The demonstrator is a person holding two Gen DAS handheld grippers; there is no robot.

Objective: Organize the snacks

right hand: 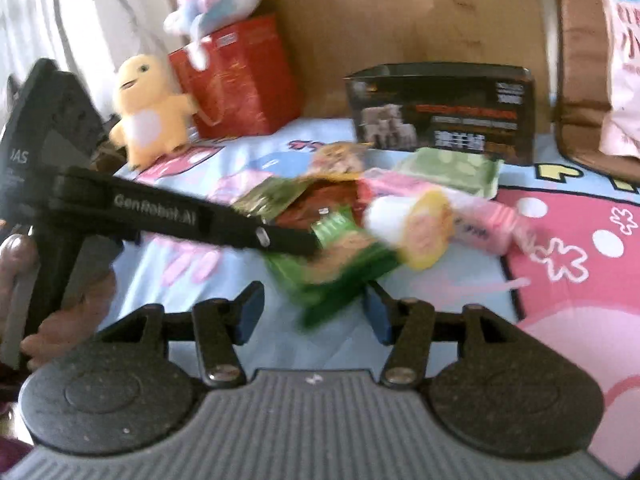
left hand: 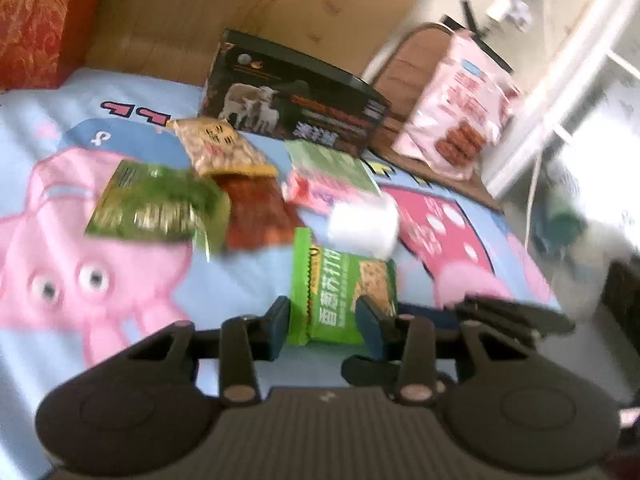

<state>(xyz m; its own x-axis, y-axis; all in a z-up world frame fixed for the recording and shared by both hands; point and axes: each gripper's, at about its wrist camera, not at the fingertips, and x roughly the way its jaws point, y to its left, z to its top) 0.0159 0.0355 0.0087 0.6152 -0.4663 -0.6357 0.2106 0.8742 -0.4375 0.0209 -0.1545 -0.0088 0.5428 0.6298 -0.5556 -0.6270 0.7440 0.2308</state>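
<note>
Up close, low in the left wrist view, the left gripper [left hand: 324, 326] pinches a green cracker packet [left hand: 344, 292] between its blue pads. From the right wrist view, the right gripper [right hand: 312, 312] sits spread wide with nothing between its fingers, the same packet [right hand: 332, 264] just above it at centre frame. Behind lies a loose pile on the cartoon bedsheet [left hand: 240, 280]: a dark green pouch [left hand: 156, 204], a red-brown pack [left hand: 256, 212], a white cup [left hand: 362, 226], a pink wrapper [left hand: 316, 192] and a peanut bag [left hand: 220, 146]. Farther back, upper centre, stands a black box [left hand: 292, 96], with a pink bag [left hand: 460, 100] at upper right
</note>
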